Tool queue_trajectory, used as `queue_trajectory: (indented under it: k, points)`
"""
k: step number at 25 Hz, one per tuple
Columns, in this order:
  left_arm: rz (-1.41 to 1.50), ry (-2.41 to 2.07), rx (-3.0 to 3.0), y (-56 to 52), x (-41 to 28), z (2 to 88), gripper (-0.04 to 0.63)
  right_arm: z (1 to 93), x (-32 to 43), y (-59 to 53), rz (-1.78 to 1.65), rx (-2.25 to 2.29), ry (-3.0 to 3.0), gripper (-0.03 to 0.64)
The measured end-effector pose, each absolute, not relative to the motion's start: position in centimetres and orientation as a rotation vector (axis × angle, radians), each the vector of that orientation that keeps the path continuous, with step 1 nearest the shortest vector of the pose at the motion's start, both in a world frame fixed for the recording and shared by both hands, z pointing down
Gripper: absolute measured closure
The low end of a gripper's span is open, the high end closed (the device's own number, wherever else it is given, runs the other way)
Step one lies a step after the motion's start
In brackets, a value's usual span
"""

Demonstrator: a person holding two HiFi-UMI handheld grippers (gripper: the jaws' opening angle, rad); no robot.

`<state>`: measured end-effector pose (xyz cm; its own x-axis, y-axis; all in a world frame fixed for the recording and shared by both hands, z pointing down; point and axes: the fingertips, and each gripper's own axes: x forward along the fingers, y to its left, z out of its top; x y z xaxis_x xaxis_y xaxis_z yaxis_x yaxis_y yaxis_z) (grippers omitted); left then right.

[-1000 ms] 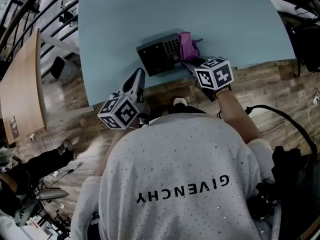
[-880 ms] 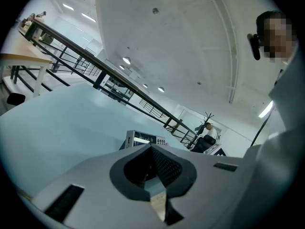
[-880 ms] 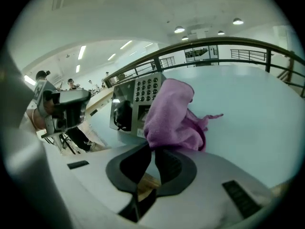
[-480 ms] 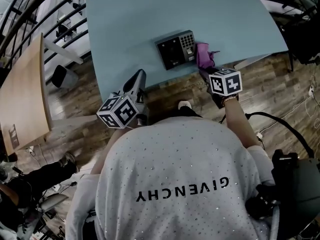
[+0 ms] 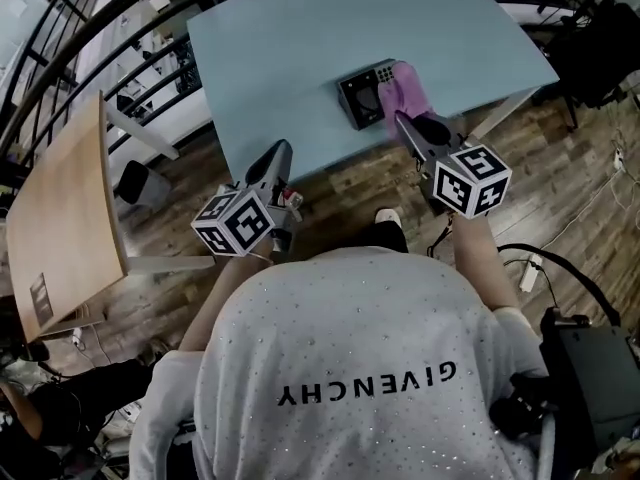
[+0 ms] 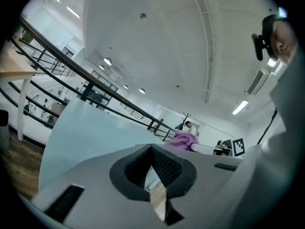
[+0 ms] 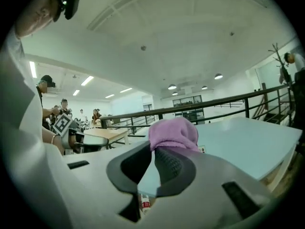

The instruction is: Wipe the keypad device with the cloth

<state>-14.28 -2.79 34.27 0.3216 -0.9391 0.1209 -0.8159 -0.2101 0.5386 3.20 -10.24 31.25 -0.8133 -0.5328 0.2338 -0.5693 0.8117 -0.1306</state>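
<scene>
- The right gripper [image 7: 153, 150] has its jaws closed. The ribbed pads meet at the tips, with only a thin wedge of light lower down, and nothing shows between them.
- The left gripper [image 6: 151, 149] is the same: its jaws are drawn together tip to tip and hold nothing.
- Just past the right gripper's tips, a little to their right, the pink cloth [image 7: 172, 132] sits bunched in a mound on the pale blue table [image 5: 300, 48]. Whether the tips touch its near edge cannot be told.
- In the head view the cloth lies just beside the right side of the keypad device [image 5: 362, 93] and seems to touch it. The device is a dark flat box with a screen and a block of keys, set near the table's front edge.
- The right gripper reaches over that front edge and points toward the device and the cloth.
- The left gripper hangs off the table's near left corner, above the wooden floor [image 5: 330, 193], well apart from the device.
- A wood-topped table [image 5: 60, 218] stands off to the left, and the person's white shirt [image 5: 350, 368] fills the lower part of the head view.
</scene>
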Motion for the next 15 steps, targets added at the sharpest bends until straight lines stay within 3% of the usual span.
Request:
queue_trajectory:
  k: [15]
  points:
    - [-0.332, -1.526, 2.000, 4.1, -16.1, 37.7, 0.595, 34.7, 0.8, -2.0, 0.329, 0.782, -2.741, 0.592]
